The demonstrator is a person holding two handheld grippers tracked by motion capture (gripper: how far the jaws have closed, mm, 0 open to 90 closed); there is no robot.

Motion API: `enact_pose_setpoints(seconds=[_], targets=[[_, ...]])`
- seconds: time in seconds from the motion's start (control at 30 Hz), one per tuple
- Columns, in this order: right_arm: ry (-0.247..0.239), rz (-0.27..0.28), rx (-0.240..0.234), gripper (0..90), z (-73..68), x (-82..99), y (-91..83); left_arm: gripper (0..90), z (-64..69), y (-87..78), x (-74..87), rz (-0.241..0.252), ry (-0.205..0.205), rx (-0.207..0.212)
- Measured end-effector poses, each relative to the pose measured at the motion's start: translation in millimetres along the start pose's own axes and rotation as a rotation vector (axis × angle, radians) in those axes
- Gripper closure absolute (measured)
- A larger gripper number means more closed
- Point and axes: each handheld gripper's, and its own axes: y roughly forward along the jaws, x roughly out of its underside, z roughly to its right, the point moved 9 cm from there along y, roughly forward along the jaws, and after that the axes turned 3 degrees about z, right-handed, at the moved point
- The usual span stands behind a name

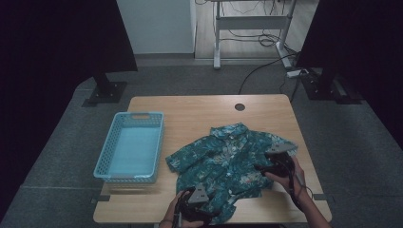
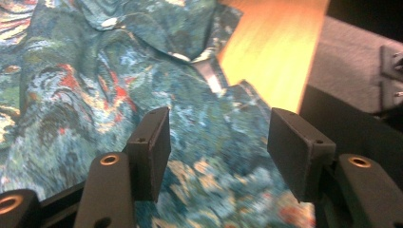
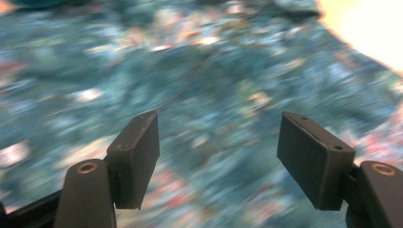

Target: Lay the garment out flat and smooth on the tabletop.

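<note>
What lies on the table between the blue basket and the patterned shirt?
Nothing: in the high view a bare strip of the wooden table separates the basket from the shirt, which lies flat to its right.

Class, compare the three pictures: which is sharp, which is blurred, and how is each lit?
High view: dim, dark corners, shirt readable. Left gripper view: fairly sharp, bright glare on the table. Right gripper view: shirt smeared by motion blur, table corner washed out.

readable text: I find none | shirt: I read only a leaf-and-flower print, no label or brand | basket at 9 o'clock of the shirt: no marking I can read | counter: bare wood, no sign or number
</note>
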Motion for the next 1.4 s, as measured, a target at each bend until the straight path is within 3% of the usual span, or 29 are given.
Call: enact_pose_setpoints(seconds=[0.2,0.37,0.53,0.67,0.83,1.13,1.27,1.4], targets=[[-0.034,-0.019,-0.079,31.1,-43.2,28.0,-12.4,38.7,-14.6,4.9,1.8,0.002,-0.024,-0.054],[-0.059,-0.059,-0.086,31.0,-58.6,44.0,-3.3,40.0,-30.0,6.6,2.7,0.013,-0.068,-0.085],[-0.053,-0.114,-0.070,30.9,-53.7,52.8,12.1,39.9,-38.6,10.1,3.7,-0.003,-0.078,-0.108],[-0.018,-0.098,-0.072,31.2,-44.1,46.8,18.0,41.4,-48.8,14.5,2.9,-0.011,-0.119,-0.120],[0.017,-0.104,-0.087,30.9,-32.3,38.9,25.3,44.2,-57.9,15.7,0.0,-0.027,-0.122,-0.125],[0.097,-0.088,-0.099,31.0,-5.8,37.1,23.9,47.7,-61.9,11.4,2.6,-0.038,-0.107,-0.131],[0.067,-0.076,-0.072,30.5,-10.3,38.5,19.3,45.5,-60.5,9.9,3.8,-0.036,-0.114,-0.124],[0.003,-0.047,-0.078,31.1,-33.1,39.3,3.7,41.3,-56.9,9.2,5.1,-0.029,-0.113,-0.120]])
